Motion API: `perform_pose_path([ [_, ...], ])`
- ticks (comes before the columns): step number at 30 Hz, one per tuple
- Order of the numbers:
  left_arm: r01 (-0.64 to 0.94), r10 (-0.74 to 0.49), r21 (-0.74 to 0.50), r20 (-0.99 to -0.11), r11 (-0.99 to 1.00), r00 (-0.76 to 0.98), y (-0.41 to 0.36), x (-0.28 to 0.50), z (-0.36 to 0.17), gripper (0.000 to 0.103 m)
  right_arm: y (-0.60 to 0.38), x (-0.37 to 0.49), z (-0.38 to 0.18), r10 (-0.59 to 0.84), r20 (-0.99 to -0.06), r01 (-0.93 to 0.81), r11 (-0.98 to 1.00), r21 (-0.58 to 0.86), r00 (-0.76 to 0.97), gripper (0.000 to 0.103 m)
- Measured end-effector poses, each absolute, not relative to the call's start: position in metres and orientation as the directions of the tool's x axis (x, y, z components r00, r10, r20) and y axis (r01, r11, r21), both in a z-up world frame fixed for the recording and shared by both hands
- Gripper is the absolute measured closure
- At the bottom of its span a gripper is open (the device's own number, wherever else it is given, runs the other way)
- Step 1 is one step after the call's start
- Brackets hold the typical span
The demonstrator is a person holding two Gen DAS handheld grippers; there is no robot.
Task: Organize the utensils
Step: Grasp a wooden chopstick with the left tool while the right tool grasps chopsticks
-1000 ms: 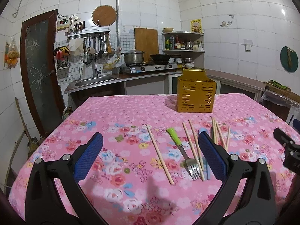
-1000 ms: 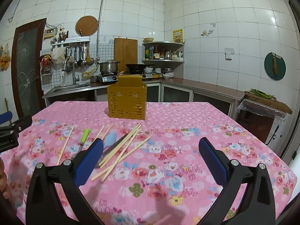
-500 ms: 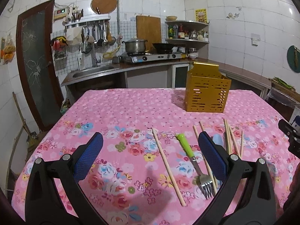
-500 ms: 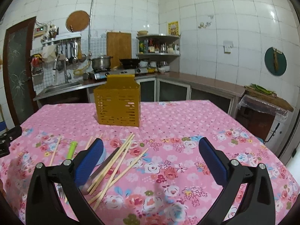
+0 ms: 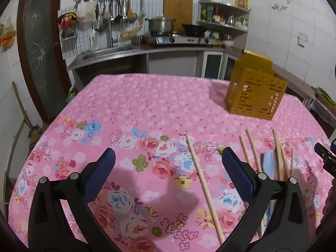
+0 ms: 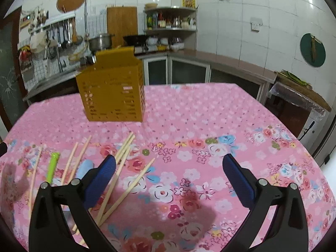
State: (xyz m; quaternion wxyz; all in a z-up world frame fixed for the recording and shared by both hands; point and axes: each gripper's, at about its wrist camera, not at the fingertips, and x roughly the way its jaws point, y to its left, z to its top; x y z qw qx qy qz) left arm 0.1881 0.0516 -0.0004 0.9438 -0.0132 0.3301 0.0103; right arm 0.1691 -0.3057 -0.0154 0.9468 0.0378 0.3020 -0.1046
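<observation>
Left wrist view, left to right. The left gripper [image 5: 168,168] hangs over the pink floral tablecloth [image 5: 130,109] with jaws spread wide and nothing between them. A single chopstick [image 5: 202,185] lies between the blue pads [image 5: 99,176], nearer the right one, running from far to near. Just right of that pad lie a pair of chopsticks [image 5: 250,149], a pale blue utensil handle [image 5: 269,162] and further chopsticks [image 5: 280,153], partly hidden behind the right finger. The yellow slotted utensil holder [image 5: 255,90] stands upright at far right, well apart from the loose pieces.

Right wrist view, left to right. A green-handled utensil [image 6: 52,166] and the scattered chopsticks [image 6: 134,181] lie at near left; the left finger covers their near ends. The right gripper [image 6: 169,172] is likewise open and empty above bare cloth. The holder stands far left, nothing between it and the utensils. A sink [image 5: 105,52], stove [image 5: 168,38] and pot [image 5: 160,24] line the far counter.
</observation>
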Motion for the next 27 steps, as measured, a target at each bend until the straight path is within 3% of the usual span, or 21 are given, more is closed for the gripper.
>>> perform_pose_path([
  [7,-0.008,-0.009,-0.021,-0.7,1.0,0.714,0.046,0.212,-0.024,0.005,-0.305,0.195,-0.044,-0.189,-0.673,0.235,0.972,-0.022,0.715,0.006],
  [13,0.009,-0.021,-0.02,-0.747,1.0,0.665,0.038,0.235,-0.04,0.008,-0.303,0.213,-0.061,-0.163,-0.732,0.228,0.974,-0.01,0.661,0.027],
  [15,0.019,-0.036,-0.03,-0.765,0.999,0.643,0.035,0.242,-0.045,0.014,-0.301,0.22,-0.066,-0.137,-0.754,0.218,0.976,0.008,0.642,0.036],
  [19,0.037,-0.061,-0.049,-0.802,0.998,0.594,0.031,0.25,-0.055,0.024,-0.295,0.229,-0.074,-0.124,-0.785,0.212,0.977,0.01,0.607,0.042],
  [27,0.029,-0.043,-0.032,-0.825,0.999,0.563,0.023,0.258,-0.063,0.047,-0.29,0.243,-0.073,-0.091,-0.815,0.226,0.973,0.05,0.572,0.069],
])
